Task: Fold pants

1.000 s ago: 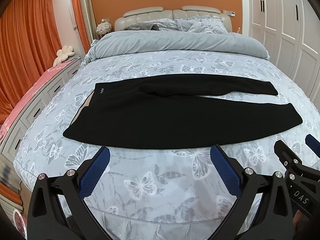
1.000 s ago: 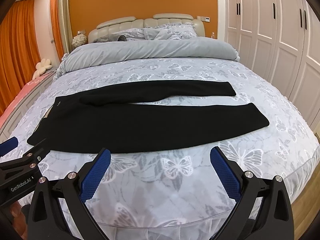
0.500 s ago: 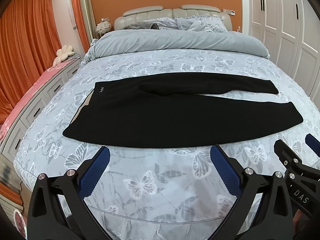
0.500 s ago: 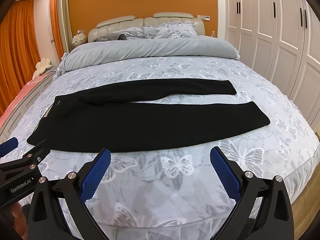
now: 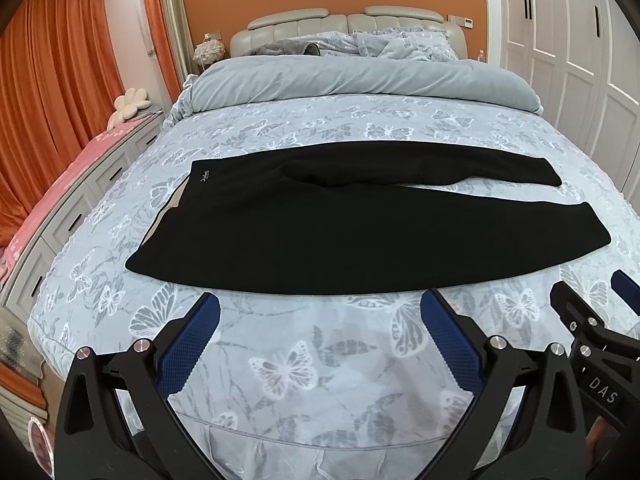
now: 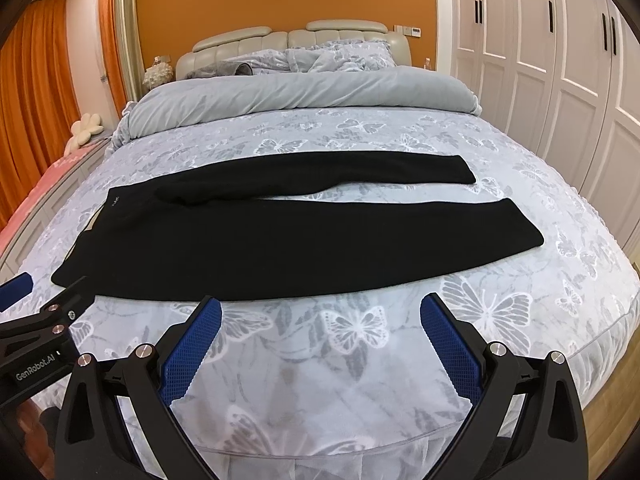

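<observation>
Orange walls and orange curtains [image 5: 60, 80] bound the bedroom; white wardrobe doors [image 6: 560, 40] fill the 3 o'clock side. One bed [image 5: 320, 360] takes up most of both views, covered by one grey spread printed with white butterflies. One padded cream headboard [image 5: 344, 20] stands at 12 o'clock. One plain grey duvet [image 5: 360, 80] lies rolled across the bed below the pillows; the pillow count cannot be told. One low white drawer unit [image 5: 80, 200] runs along the 9 o'clock side, with one flower-shaped cushion [image 5: 130, 104] on top.

One pair of black pants [image 5: 320, 232] lies flat at the centre of the bed, crosswise. Waistband sits toward 9 o'clock, bearing one small pale logo; two legs extend toward 3 o'clock. The far leg is narrower and spreads away from the near leg, with a wedge of spread showing between them. The near leg is broad and its lower edge lies near the gripper tips.

Two grippers are present. Left gripper [image 5: 320, 320] hovers at 6 o'clock over the spread, its two blue-padded fingers [image 5: 188, 344] set wide apart, gripping nothing, just short of the pants' near edge. Right gripper [image 6: 320, 320] is held likewise, jaws wide apart and empty, near the same edge. Each gripper shows partly in the other's view, side by side.
</observation>
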A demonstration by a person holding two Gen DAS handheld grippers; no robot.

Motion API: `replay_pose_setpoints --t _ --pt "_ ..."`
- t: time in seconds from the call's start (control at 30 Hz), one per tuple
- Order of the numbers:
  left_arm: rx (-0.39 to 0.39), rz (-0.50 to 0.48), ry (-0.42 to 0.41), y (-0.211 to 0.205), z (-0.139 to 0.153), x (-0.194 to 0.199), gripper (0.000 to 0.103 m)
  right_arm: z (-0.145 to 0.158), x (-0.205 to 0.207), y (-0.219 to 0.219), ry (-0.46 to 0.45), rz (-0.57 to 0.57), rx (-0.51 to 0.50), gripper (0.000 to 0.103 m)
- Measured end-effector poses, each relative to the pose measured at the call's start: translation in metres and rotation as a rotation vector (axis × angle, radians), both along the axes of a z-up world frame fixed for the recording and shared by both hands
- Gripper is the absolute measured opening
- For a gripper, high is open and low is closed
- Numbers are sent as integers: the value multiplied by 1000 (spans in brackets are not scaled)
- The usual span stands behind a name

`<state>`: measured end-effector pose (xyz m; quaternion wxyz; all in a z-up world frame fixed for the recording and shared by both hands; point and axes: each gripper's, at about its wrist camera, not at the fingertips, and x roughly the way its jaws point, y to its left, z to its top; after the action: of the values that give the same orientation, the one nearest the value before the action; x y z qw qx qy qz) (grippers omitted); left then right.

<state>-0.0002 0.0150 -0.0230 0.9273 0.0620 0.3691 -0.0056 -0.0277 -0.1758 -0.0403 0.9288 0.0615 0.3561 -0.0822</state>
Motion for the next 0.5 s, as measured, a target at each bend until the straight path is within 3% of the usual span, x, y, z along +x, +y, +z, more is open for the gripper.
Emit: replay_pose_setpoints --t 0.4,0.47,0.5 --pt "9 12 25 0 -9 21 98 -7 17 -1 24 18 -8 98" --pt "-18 -1 35 4 -9 29 98 -10 31 -11 39 45 -4 98" --pt "-72 -18 54 12 -10 42 98 -11 40 -21 43 55 9 98"
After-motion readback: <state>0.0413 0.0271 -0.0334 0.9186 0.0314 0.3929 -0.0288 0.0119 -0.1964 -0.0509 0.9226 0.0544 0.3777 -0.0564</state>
